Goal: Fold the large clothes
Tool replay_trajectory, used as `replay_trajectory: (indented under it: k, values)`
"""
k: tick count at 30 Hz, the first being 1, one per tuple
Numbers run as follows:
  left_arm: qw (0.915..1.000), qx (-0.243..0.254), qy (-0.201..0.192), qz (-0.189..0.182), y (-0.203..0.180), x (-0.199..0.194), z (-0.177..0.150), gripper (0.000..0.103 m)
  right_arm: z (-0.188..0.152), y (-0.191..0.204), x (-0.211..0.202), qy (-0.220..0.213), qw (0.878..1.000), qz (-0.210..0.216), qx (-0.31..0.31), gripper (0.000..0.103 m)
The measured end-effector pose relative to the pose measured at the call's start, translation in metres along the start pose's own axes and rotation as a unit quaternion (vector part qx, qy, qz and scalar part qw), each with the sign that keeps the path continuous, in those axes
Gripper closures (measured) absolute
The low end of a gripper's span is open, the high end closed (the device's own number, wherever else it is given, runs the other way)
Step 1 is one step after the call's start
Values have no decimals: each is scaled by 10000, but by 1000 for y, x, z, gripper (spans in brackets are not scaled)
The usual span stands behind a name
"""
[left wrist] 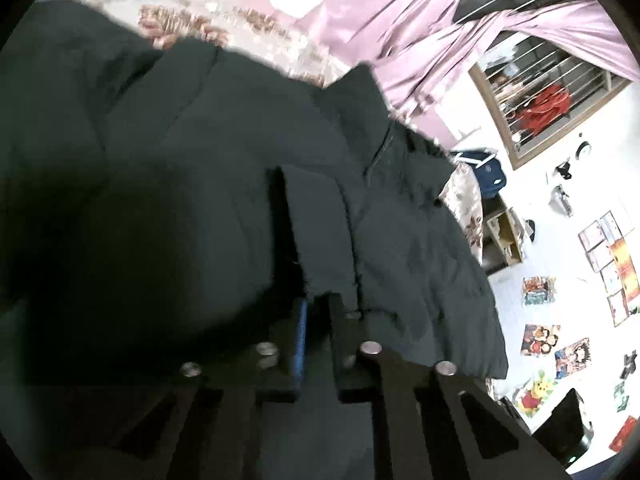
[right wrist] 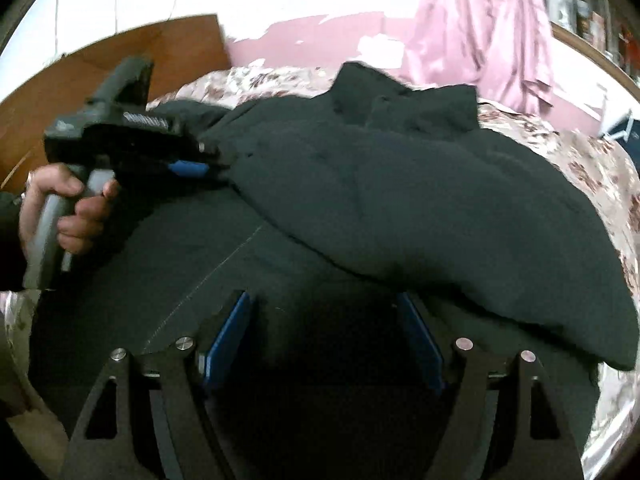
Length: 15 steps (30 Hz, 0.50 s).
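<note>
Here's the dark jacket [right wrist: 400, 200] spread over the bed [right wrist: 592, 168] with its floral cover, long axis running from the near hem up to the collar [right wrist: 404, 92], which points toward the far pink wall [right wrist: 304, 36] and the pink curtains [right wrist: 480, 40]. The upper layer is folded across, its edge slanting from the left side down toward the near right, lying on the flatter layer underneath with a pale stitched seam [right wrist: 224, 264] showing. Over on the left, the left gripper [right wrist: 218, 170] has its jaws pinched narrow on a fold of jacket at that slanting edge, the person's hand [right wrist: 68, 208] wrapped round the grey handle; from its own camera, the left gripper [left wrist: 316, 308] shows its fingers nearly together with dark cloth between them. The right gripper [right wrist: 324, 312] sits low over the near part of the jacket, jaws wide, blue pads [right wrist: 228, 332] well apart, nothing between them but cloth below; whether it touches the cloth I cannot tell. Room to move: floral cover shows bare to the right of the jacket and beyond the collar, and a wooden headboard [right wrist: 120, 52] borders the left. In the left wrist view, posters [left wrist: 540, 292] dot the white wall and a barred window [left wrist: 540, 100] stands by the curtains.
</note>
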State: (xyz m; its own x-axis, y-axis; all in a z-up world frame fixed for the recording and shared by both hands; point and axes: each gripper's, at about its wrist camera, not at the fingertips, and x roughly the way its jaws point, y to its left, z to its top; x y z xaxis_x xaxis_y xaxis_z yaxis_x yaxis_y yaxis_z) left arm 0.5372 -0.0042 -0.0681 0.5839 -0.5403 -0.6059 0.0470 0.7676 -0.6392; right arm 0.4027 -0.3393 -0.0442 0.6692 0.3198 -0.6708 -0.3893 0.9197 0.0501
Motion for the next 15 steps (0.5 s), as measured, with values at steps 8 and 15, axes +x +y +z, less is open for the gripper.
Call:
replay_trajectory:
  k: [8,15]
  values:
    - [9786,1224,-1535,621,-33,-86,6,97,10,-36,-35,-757,9945,-654,309,32]
    - [9675,1418,-1455,1506,-9,-105,-8,97,56,-61,-6,-867,9901,-833,727,32]
